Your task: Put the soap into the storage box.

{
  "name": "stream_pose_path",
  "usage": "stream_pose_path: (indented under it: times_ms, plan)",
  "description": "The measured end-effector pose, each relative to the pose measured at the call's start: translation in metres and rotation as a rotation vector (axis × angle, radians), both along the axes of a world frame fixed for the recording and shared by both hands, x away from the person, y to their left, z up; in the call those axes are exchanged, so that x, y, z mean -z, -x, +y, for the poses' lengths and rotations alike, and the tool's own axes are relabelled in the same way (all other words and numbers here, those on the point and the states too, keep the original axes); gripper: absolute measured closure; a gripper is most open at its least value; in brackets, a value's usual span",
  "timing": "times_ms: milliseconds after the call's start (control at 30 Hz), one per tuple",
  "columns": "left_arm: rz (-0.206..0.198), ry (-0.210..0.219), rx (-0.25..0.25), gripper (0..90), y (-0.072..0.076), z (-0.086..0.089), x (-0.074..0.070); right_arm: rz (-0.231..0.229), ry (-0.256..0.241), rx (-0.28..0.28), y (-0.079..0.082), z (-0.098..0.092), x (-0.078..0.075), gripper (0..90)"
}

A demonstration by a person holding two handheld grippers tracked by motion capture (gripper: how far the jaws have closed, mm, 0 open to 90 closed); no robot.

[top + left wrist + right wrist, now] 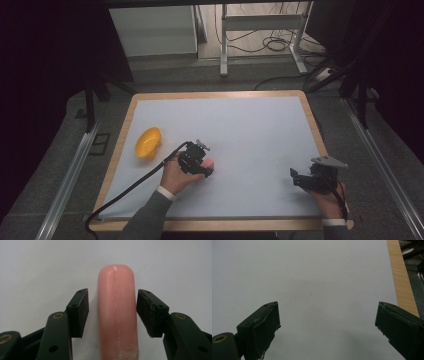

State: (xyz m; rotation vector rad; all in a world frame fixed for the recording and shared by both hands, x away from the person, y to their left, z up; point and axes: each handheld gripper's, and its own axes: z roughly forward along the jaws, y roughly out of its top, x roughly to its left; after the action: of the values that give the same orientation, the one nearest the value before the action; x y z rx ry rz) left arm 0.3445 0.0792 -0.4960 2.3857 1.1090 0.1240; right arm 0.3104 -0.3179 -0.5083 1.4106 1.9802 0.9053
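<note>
The left gripper (pixel 112 312) stands at the point of grasp: its jaws are spread to either side of a pink sausage (pixel 117 312) lying on the white bench (pixel 250 130), the right pad about touching, the left just apart, so the next move, in my judgement, calls for closing squarely on it. The right gripper (pixel 327 322) hovers well apart over bare bench, jaws wide and holding nothing; a yellow bowl (pixel 148 142) lies near the left edge, and nothing obstructs.

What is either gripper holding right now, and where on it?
Nothing yet. The left gripper is open astride the pink sausage, jaws beside its middle with small gaps. The right gripper is open over bare mat.
</note>
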Motion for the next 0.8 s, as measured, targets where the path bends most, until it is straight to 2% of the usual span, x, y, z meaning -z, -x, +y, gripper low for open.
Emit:
stream_pose_path:
  times_ms: [167, 300, 667, 800]
  plan:
    - [-0.003, -0.006, -0.011, 56.8, 0.0007, -0.0019, 0.0027, -0.001, 0.002, -0.001, 0.0000, 0.0003, 0.0000, 5.4]
    - [-0.021, -0.011, -0.016, 59.6, 0.0011, -0.0015, 0.0021, 0.000, 0.013, -0.001, 0.0000, 0.0015, 0.0004, 5.4]
    - [-0.022, -0.008, -0.002, 60.1, 0.0022, -0.0008, 0.0016, -0.005, 0.011, 0.004, 0.0003, 0.0007, -0.0006, 5.4]
    - [-0.039, 0.000, -0.001, 60.1, 0.0029, 0.0020, -0.0034, -0.007, 0.012, 0.008, 0.0004, -0.0002, -0.0008, 5.5]
